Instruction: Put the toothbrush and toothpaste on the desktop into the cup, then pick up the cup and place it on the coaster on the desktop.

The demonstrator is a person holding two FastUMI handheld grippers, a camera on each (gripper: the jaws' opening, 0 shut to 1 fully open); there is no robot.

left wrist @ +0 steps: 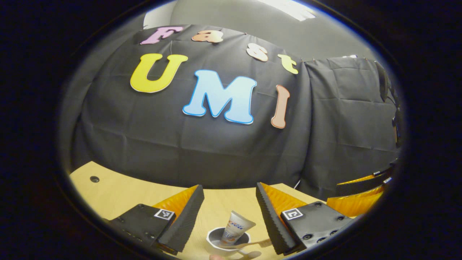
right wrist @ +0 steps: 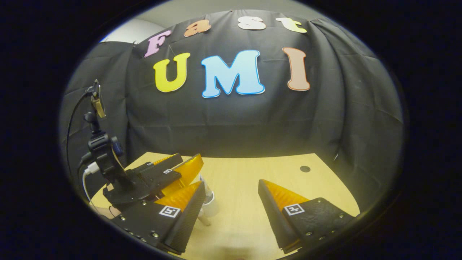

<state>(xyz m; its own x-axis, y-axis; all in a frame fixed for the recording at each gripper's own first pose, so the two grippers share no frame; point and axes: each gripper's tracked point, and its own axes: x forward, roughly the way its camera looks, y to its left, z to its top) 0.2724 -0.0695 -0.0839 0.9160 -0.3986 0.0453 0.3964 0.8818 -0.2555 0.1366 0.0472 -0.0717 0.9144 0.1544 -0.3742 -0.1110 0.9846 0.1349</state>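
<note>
In the left gripper view, the left gripper [left wrist: 230,213] has its fingers spread wide and they hold nothing. The cup [left wrist: 228,241] stands on the desktop [left wrist: 119,191] just below and between the two fingertips, at about 6 o'clock from their midpoint. The toothpaste [left wrist: 235,227] stands in the cup with its flat end up, leaning toward 1 o'clock. The toothbrush [left wrist: 249,244] lies across the rim with its long axis toward 3 o'clock, close to the inner finger on that side.

I judge that the left gripper is the nearer one, so the grasp depends on lowering its fingers around the cup wall.

In the right gripper view, the right gripper [right wrist: 231,202] is also spread and empty. The cup [right wrist: 210,206] lies at 9 o'clock from its fingers, partly hidden. I cannot find the coaster.
</note>
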